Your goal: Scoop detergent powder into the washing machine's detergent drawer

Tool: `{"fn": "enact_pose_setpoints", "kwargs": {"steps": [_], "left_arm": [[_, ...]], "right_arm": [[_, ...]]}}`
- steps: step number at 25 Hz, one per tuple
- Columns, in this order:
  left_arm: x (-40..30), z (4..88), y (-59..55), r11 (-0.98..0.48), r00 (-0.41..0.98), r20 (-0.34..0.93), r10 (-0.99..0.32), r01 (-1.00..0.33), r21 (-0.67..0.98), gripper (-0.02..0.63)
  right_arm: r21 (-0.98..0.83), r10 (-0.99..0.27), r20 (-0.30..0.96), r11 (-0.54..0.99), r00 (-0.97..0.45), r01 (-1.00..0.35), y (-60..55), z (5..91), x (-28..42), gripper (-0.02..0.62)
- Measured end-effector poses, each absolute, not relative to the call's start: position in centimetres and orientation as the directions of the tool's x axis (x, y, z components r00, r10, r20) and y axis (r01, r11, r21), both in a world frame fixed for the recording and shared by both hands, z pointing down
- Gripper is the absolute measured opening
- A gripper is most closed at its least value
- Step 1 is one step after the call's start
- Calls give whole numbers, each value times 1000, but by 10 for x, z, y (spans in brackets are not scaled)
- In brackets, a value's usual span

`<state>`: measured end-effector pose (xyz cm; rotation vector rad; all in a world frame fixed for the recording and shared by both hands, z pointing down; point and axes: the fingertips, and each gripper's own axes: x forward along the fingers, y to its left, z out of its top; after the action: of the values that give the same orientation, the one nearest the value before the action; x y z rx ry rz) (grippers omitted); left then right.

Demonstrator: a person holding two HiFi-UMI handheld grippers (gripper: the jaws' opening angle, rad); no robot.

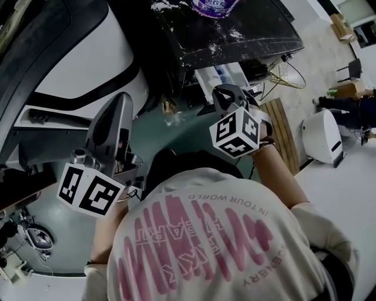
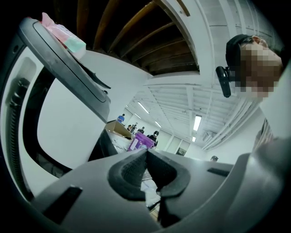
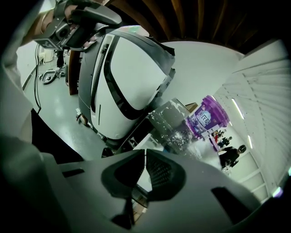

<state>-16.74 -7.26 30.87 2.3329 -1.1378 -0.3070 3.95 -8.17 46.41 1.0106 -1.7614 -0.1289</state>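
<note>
Noted left gripper (image 1: 120, 101) and right gripper (image 1: 226, 91) both pinched closed on nothing, held near chest. Probably idle: no scoop in hand. Located purple detergent tub (image 1: 214, 6) at 12 o'clock on powder-dusted machine top (image 1: 235, 32). Likely drawer (image 1: 220, 76) just beyond right gripper.

Table: dark top (image 1: 258, 26), at the far edge of the head view.
On the table: purple detergent tub (image 1: 214, 6); spilled white powder (image 1: 235, 34) scattered just beside it.
Floor: grey-green (image 1: 191, 135).
On the floor: wooden slatted board (image 1: 283, 126), tangled cables (image 1: 288, 75), rounded white appliance (image 1: 322, 138).
</note>
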Motion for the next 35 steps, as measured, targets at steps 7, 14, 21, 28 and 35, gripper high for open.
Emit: {"fn": "enact_pose_setpoints", "kwargs": {"steps": [7, 14, 21, 28, 35], "left_arm": [[-157, 306, -47, -462, 564, 28, -825, -702, 542, 2], [-153, 298, -15, -399, 486, 25, -874, -746, 533, 2], [-146, 292, 8, -377, 457, 22, -889, -759, 531, 2], [-143, 292, 13, -361, 439, 23, -898, -767, 530, 2], [-142, 323, 1, -303, 409, 98, -907, -798, 520, 2]], "right_arm": [[578, -699, 702, 670, -136, -466, -72, 465, 44, 9], [605, -711, 673, 687, -202, -402, -66, 459, 45, 9], [614, -736, 630, 666, -245, -423, -63, 445, 46, 8], [354, -707, 633, 627, -315, -694, -73, 441, 60, 8], [150, -710, 600, 553, -369, -820, -77, 436, 71, 8]]}}
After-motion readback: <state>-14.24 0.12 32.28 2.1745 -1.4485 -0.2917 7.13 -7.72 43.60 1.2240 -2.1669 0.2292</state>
